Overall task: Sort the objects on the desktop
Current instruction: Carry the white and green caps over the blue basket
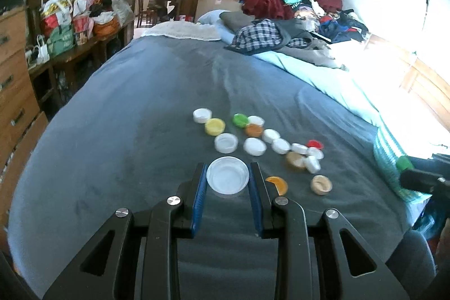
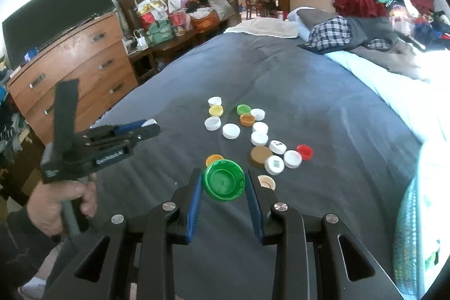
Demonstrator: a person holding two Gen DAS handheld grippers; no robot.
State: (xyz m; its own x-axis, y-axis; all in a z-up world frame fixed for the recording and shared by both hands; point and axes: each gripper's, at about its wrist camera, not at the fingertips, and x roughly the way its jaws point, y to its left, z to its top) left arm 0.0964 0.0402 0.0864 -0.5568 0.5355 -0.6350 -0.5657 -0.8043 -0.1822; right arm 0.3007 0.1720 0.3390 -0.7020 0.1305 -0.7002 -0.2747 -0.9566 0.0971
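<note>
While both grippers hang above the blue-grey bedspread (image 1: 118, 114), the left gripper (image 1: 227, 179) is clamped on a white cap (image 1: 227, 176), open side up, and the right gripper (image 2: 224, 182) pinches a large green cap (image 2: 224, 182), tilted between its blue pads. Nearest beyond lie an orange cap (image 2: 213, 159) and a tan cap (image 2: 266, 182). Farther off, a loose cluster of caps rests on the bedspread, mostly white, with a red cap (image 2: 305, 151) at right and a yellow cap (image 2: 216, 110) far left. Piled clothes (image 1: 261, 33) lie farthest.

Grey-blue bedspread (image 1: 140, 108); white lid (image 1: 227, 177); green lid (image 2: 224, 179); blue-and-white checked cloth (image 1: 258, 35).
</note>
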